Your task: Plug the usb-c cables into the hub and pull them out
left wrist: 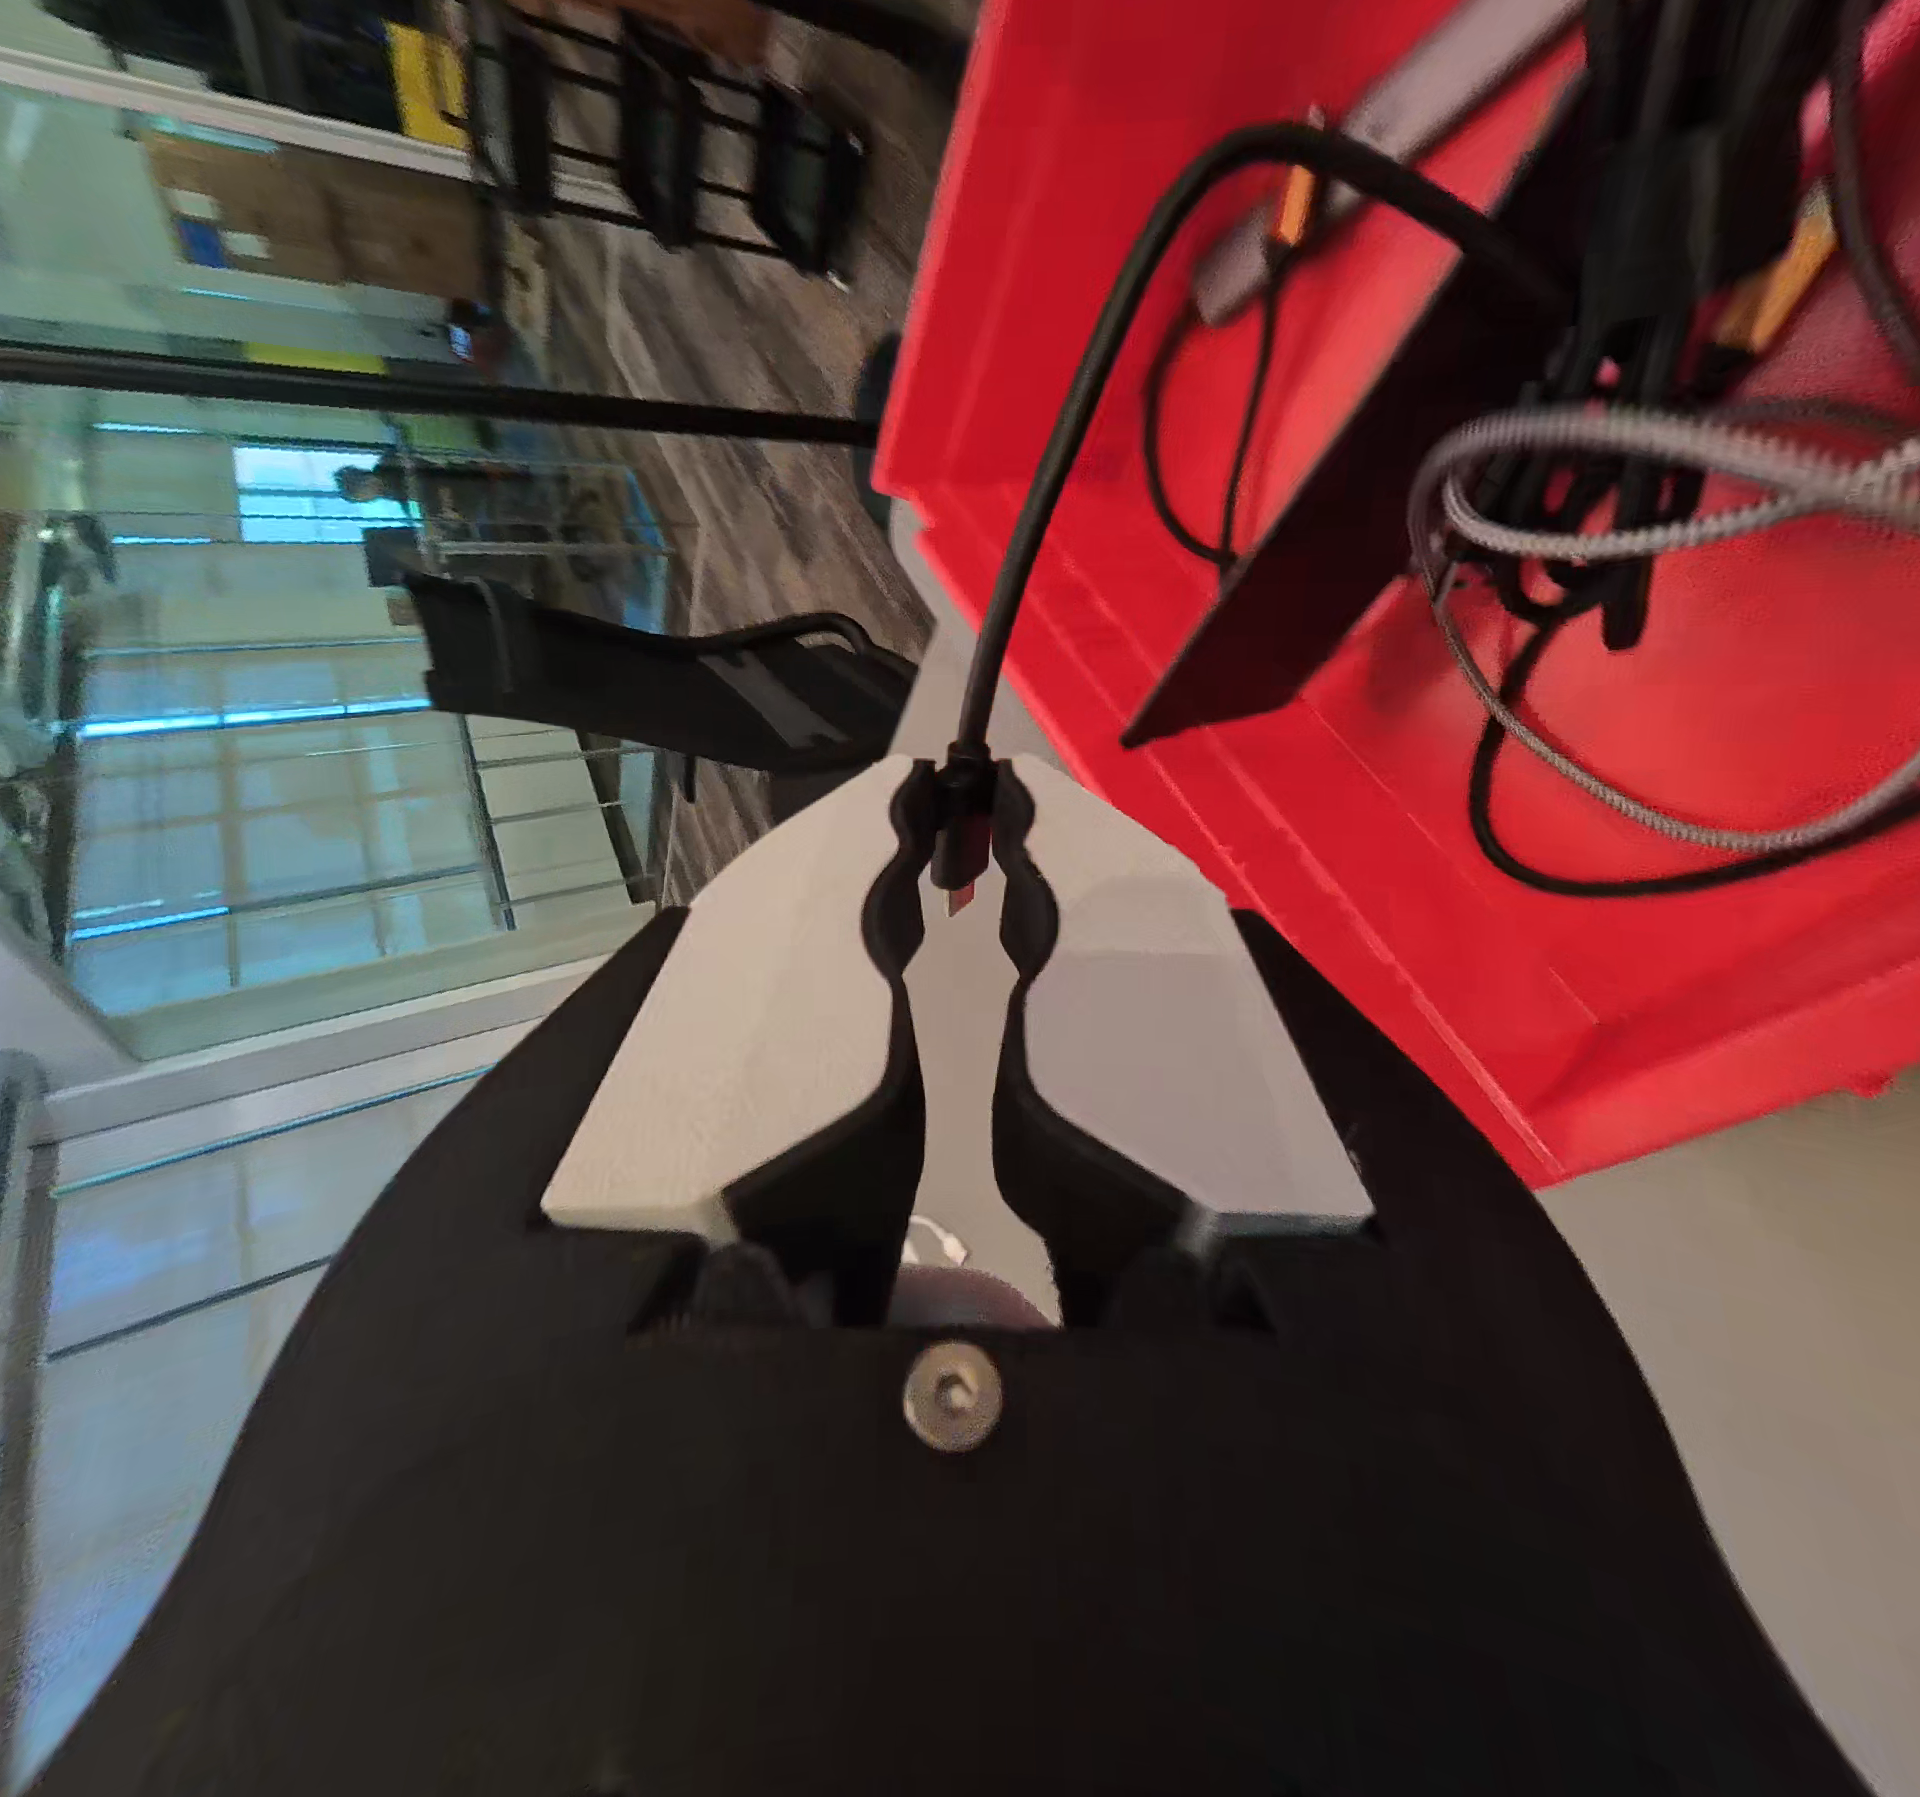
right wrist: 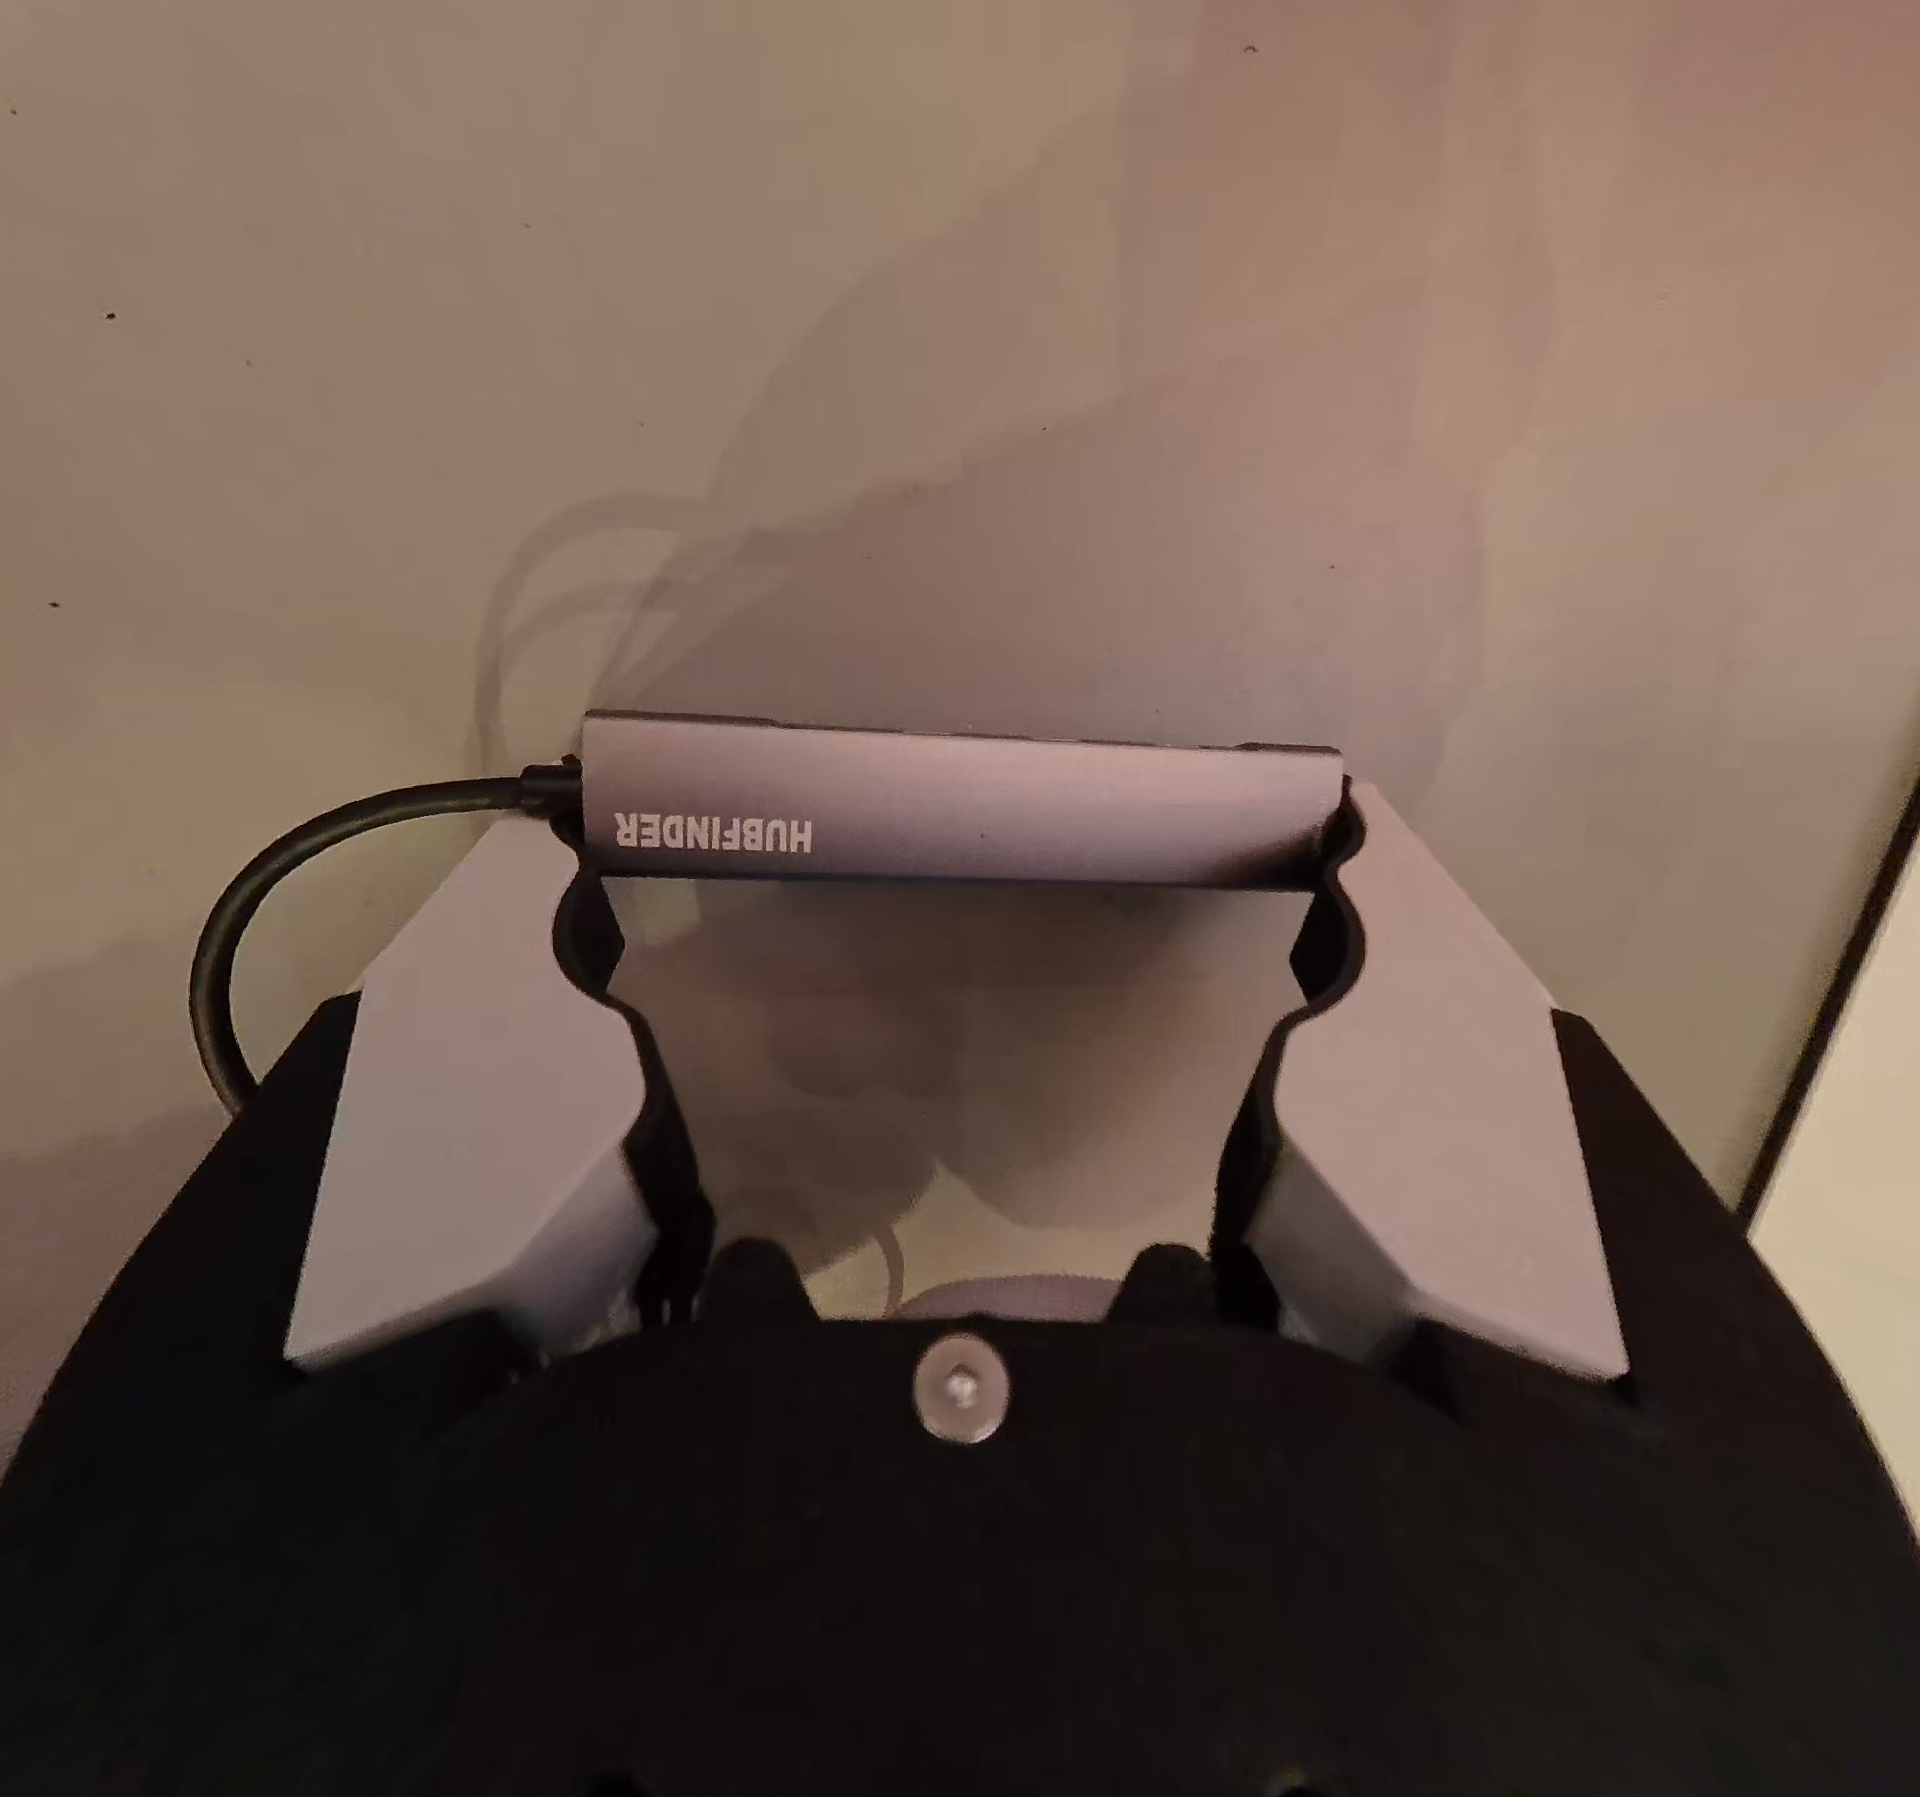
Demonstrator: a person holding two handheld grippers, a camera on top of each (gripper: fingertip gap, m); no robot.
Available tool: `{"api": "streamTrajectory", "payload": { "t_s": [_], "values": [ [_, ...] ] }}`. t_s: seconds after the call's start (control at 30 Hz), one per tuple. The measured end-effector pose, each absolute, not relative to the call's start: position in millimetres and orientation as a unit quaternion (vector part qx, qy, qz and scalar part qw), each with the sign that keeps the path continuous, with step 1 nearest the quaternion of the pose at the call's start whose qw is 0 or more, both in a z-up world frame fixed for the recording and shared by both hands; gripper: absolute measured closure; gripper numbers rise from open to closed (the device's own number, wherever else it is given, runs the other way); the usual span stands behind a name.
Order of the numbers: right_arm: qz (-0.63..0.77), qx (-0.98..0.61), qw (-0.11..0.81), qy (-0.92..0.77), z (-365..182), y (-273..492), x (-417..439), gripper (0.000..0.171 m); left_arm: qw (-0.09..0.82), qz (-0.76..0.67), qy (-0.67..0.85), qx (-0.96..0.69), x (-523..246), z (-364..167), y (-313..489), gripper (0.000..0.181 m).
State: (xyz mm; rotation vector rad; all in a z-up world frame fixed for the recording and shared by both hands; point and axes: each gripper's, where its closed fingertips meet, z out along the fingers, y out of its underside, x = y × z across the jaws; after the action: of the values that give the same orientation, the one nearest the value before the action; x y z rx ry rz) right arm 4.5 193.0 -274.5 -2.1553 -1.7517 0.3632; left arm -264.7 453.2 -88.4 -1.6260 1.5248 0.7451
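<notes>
In the left wrist view my left gripper [left wrist: 961,802] is shut on the plug of a black USB-C cable [left wrist: 1049,459]. The plug tip points back toward the camera, and the cable arcs up into the red bin [left wrist: 1299,916]. In the right wrist view my right gripper [right wrist: 961,833] is shut on a grey metal hub [right wrist: 966,802], clamped by its two ends and held crosswise above the pale table [right wrist: 727,293]. The hub's own black lead [right wrist: 270,874] curls off its left end. The hub's ports face away and are hidden.
The red bin holds a tangle of black and grey braided cables [left wrist: 1662,500], a black divider [left wrist: 1340,521] and another grey hub-like bar [left wrist: 1455,85]. Beyond the table edge are chairs [left wrist: 665,677], a carpeted floor and glass walls. A dark table edge [right wrist: 1829,968] runs at right. Some 40 cm of space lies between my two pairs of fingers.
</notes>
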Motion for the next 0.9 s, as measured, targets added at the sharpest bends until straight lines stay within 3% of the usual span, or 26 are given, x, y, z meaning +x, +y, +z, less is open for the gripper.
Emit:
{"api": "streamTrajectory", "payload": {
  "t_s": [0.23, 0.4, 0.57, 0.7, 0.9],
  "values": [
    [0.13, -0.758, 0.169, -0.617, -275, 192, 3, 0.039, 0.519, 0.175, 0.464, -0.696, -267, -48, 454, 0.17],
    [0.128, -0.757, 0.168, -0.618, -275, 192, 3, 0.039, 0.497, 0.036, 0.43, -0.753, -251, -85, 449, 0.17],
    [0.131, -0.757, 0.165, -0.618, -276, 191, 4, 0.039, 0.537, -0.113, 0.376, -0.746, -231, -59, 434, 0.171],
    [0.135, -0.755, 0.165, -0.62, -276, 190, 6, 0.039, 0.544, -0.08, 0.461, -0.696, -215, -39, 400, 0.173],
    [0.132, -0.751, 0.158, -0.627, -276, 186, 10, 0.039, 0.473, -0.024, 0.621, -0.625, -181, -50, 327, 0.174]
  ]
}}
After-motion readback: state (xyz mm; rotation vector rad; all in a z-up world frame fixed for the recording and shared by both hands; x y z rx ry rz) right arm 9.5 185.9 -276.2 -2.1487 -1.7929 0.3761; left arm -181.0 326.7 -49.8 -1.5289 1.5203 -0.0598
